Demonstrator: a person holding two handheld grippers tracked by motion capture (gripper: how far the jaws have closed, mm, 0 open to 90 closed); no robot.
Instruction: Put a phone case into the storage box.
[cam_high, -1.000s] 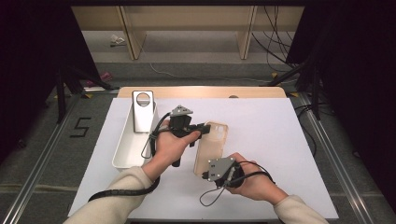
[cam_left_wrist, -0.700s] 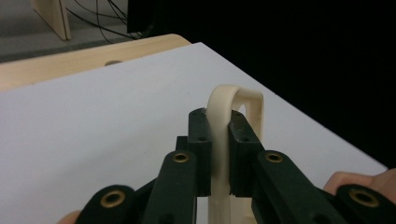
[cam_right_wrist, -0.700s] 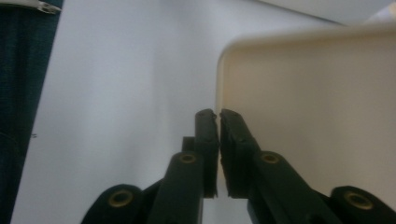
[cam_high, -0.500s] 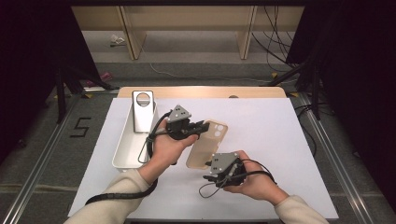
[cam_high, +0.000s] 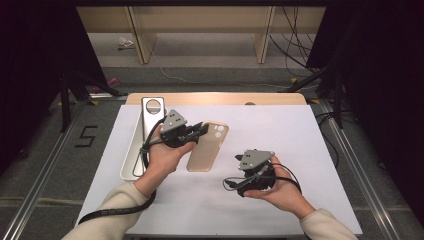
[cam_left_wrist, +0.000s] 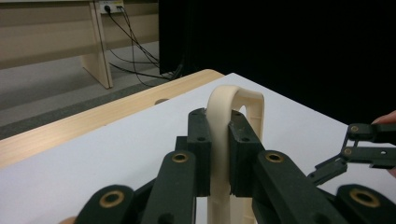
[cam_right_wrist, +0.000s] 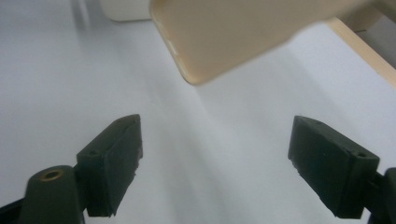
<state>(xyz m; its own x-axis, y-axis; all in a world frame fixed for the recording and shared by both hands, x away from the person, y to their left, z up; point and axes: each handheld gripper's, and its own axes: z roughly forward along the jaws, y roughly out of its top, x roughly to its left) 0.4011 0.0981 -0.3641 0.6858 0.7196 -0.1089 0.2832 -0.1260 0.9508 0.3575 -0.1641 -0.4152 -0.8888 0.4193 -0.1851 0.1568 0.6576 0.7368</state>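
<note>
A beige phone case (cam_high: 207, 147) with a camera cutout at its far end hangs just above the white table. My left gripper (cam_high: 200, 131) is shut on its long edge near that end. In the left gripper view the pads (cam_left_wrist: 200, 154) pinch the thin rim of the case (cam_left_wrist: 236, 100). My right gripper (cam_high: 252, 170) sits at the near right, apart from the case. Its jaws have just been opening. They stand wide in the right gripper view (cam_right_wrist: 217, 140) with nothing between them, and the case (cam_right_wrist: 243, 32) floats ahead and above.
A long grey tray (cam_high: 131, 160) lies along the table's left side, with a silvery flat piece (cam_high: 152, 107) that has a round opening at its far end. The table's far edge is a wooden strip (cam_high: 215, 98). The right gripper's linkage (cam_left_wrist: 364, 149) shows in the left gripper view.
The right gripper's jaws opened off the case's near end, and that hand drew away to the right. The left gripper carried the case a little to the left.
</note>
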